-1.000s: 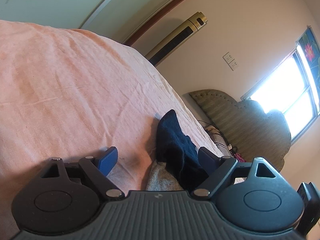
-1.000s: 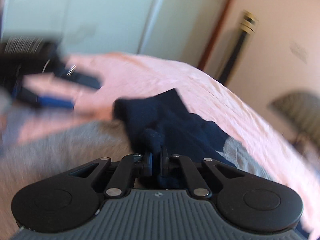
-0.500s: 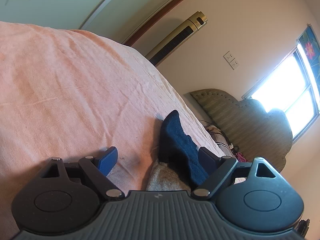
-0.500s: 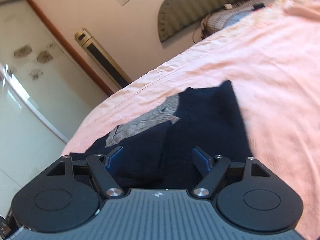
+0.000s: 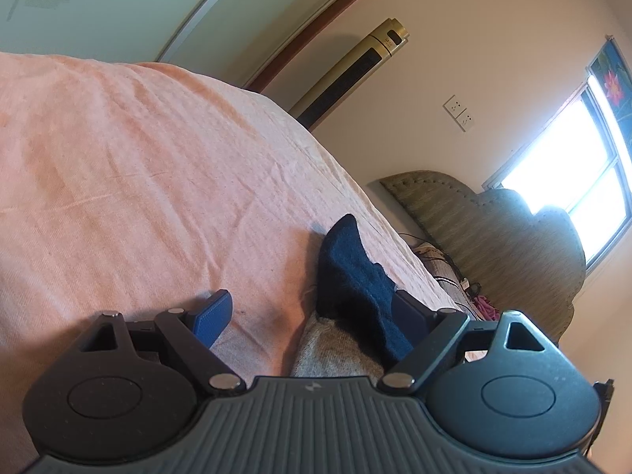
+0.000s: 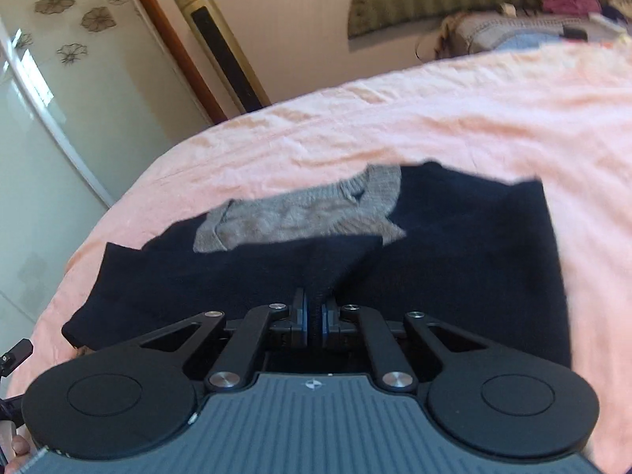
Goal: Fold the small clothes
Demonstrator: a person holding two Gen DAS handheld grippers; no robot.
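A small navy sweater [image 6: 474, 237] with a grey knitted panel [image 6: 300, 213] lies spread on the pink bedsheet [image 6: 434, 118]. My right gripper [image 6: 314, 308] sits at its near edge, jaws closing, with the blue pads pinching a raised fold of navy fabric. In the left wrist view a navy sleeve [image 5: 347, 268] and a grey part [image 5: 328, 347] of the sweater lie between the fingers of my left gripper [image 5: 310, 298]. That gripper stands open. The sleeve rests against its right finger [image 5: 407, 312], and the left finger [image 5: 215, 312] is over bare sheet.
The bedsheet [image 5: 138, 177] stretches far to the left. A gold tower appliance [image 5: 355, 71] stands against the wall, with a padded headboard [image 5: 493, 245] and a bright window [image 5: 565, 173] beyond. Clutter [image 6: 513, 27] is piled past the bed's far edge. Wardrobe doors [image 6: 59, 79] rise on the left.
The right gripper let go of the navy fabric, swung and rolled over the flattened sweater, then shut on a fold at its near edge. The left gripper stayed put; the sleeve beside it sank.
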